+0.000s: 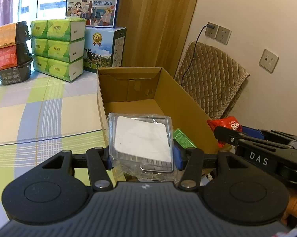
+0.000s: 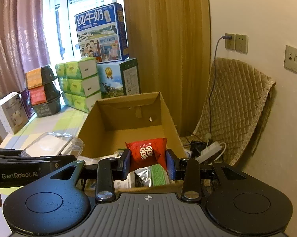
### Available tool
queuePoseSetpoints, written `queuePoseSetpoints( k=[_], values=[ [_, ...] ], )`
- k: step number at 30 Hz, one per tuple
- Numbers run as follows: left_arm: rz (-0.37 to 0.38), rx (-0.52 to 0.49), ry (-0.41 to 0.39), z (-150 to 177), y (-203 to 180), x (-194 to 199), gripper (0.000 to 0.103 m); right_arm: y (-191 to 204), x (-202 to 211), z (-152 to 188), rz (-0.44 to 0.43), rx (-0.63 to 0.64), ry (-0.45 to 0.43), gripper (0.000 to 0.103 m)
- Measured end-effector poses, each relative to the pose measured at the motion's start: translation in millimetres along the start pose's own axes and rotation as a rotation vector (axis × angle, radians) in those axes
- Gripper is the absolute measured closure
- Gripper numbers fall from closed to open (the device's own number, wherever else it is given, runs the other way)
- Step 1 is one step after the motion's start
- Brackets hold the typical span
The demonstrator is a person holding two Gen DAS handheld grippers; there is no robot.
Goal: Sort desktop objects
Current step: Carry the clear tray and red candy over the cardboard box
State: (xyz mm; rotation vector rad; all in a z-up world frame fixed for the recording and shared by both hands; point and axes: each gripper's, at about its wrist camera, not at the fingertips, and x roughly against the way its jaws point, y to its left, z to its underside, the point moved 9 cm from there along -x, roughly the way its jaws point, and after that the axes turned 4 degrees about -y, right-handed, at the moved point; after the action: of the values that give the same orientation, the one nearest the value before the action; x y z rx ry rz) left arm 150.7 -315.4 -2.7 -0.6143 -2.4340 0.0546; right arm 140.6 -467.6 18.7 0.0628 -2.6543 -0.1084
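Along the far edge of the checked tablecloth [image 1: 39, 106], stacked green tissue packs [image 1: 58, 48] — three layers high, just beside stacked black food tubs [image 1: 11, 53] with orange and red labels. Right of the tissues, a milk carton box with a cow picture [image 1: 104, 49], carrying a blue milk box [image 2: 102, 32] on top. At the left edge, a white product box [image 2: 9, 112]. Behind, a pink curtain [image 2: 18, 31] and a wooden panel [image 1: 158, 19]. Against the wall, a chair with a quilted brown cover [image 2: 235, 102] — above it, wall sockets [image 2: 236, 42] with one cable plugged in. On the floor below, a white power strip [image 2: 211, 150].
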Motion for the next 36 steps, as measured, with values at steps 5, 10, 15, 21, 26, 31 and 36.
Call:
queuePoseSetpoints(
  k=[5, 10, 15, 21, 26, 31, 36],
  values=[
    [0.001, 0.012, 0.004, -8.3, 4.0, -13.8, 0.054, -4.6, -14.2, -6.4, 0.004, 0.007, 0.003, 0.068],
    [-0.003, 0.025, 0.008, -16.2, 8.7, -24.5, 0.054, -5.1, -24.6, -10.3, 0.004, 0.011, 0.007, 0.068],
    [0.000, 0.050, 0.026, -17.2, 10.9, -33.0, 0.054, -4.0, -32.7, -8.2, 0.003, 0.013, 0.018, 0.068],
    [0.011, 0.060, 0.043, -17.0, 9.9, -40.7, 0.054, -4.3, -36.8, -6.8, 0.004, 0.016, 0.026, 0.068],
    [0.016, 0.055, 0.045, -20.0, 8.1, -44.2, 0.054, -6.1, -38.3, -8.5, 0.011, 0.021, 0.027, 0.068],
    [0.014, 0.050, 0.051, -22.3, 7.7, -48.4, 0.054, -6.9, -41.6, -10.9, 0.011, 0.030, 0.029, 0.068],
    [0.013, 0.042, 0.053, -25.7, 6.7, -52.8, 0.054, -7.5, -46.2, -11.8, 0.009, 0.036, 0.036, 0.068]
  ],
)
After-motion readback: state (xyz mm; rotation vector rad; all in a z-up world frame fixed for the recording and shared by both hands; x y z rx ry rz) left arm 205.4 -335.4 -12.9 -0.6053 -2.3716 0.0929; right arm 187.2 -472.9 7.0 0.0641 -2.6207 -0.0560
